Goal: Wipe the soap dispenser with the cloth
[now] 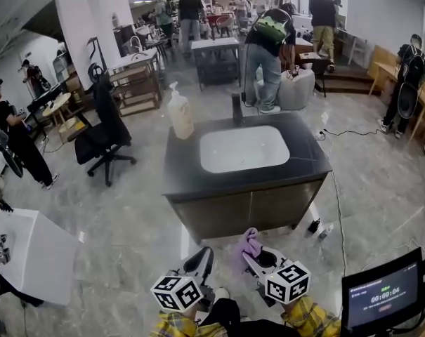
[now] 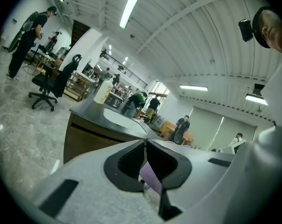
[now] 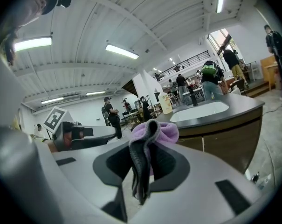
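Soap dispenser (image 1: 180, 112): stands upright at the far left corner of the dark counter (image 1: 184, 177), just beside the white basin (image 1: 244, 148), with nothing touching it. Well apart from it, low on the near side of the counter: purple cloth (image 1: 251, 245), pinched in the right claw (image 3: 143, 146), a bunched fold poking up past the tips. Left claw (image 2: 145, 146): pressed together, nothing gripped.

Reads as the approach step: cloth in hand, wiping not yet begun. Next calls for carrying the cloth up and across the counter to the side of the soap dispenser. Calls also for meeting it with the soft fold rather than the hard tips, and probably for steadying so tall and light a thing with the left claw against tipping.
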A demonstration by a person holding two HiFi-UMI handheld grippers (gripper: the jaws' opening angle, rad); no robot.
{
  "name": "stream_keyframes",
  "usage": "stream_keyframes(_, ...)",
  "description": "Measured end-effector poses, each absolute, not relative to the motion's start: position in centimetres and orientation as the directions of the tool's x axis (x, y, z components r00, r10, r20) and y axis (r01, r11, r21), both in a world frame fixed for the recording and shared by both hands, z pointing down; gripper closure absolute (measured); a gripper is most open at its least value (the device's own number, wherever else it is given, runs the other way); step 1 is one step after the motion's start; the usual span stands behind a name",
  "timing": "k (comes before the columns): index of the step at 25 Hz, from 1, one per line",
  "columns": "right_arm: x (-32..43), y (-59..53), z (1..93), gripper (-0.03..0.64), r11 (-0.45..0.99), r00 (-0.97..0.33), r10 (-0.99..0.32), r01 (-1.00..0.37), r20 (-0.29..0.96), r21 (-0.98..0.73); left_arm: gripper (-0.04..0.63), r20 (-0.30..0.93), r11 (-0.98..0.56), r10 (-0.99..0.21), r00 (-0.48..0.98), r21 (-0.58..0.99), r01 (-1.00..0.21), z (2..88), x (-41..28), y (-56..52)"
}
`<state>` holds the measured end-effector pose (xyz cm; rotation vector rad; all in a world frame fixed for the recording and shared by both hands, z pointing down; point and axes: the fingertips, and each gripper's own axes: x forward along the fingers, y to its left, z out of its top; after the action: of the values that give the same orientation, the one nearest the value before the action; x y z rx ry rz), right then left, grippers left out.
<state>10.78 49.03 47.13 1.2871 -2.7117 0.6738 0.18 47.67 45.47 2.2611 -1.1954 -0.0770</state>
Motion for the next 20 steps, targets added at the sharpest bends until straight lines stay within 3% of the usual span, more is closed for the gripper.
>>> stream_keyframes(20,4.6,34.9,45.5,0.537,0.556,-0.635,-0.731,-0.766,0.250,-0.322,0.580,0.190,-0.454,-0.763,0.618,0.522,-0.722,44.4,-6.1,33.7)
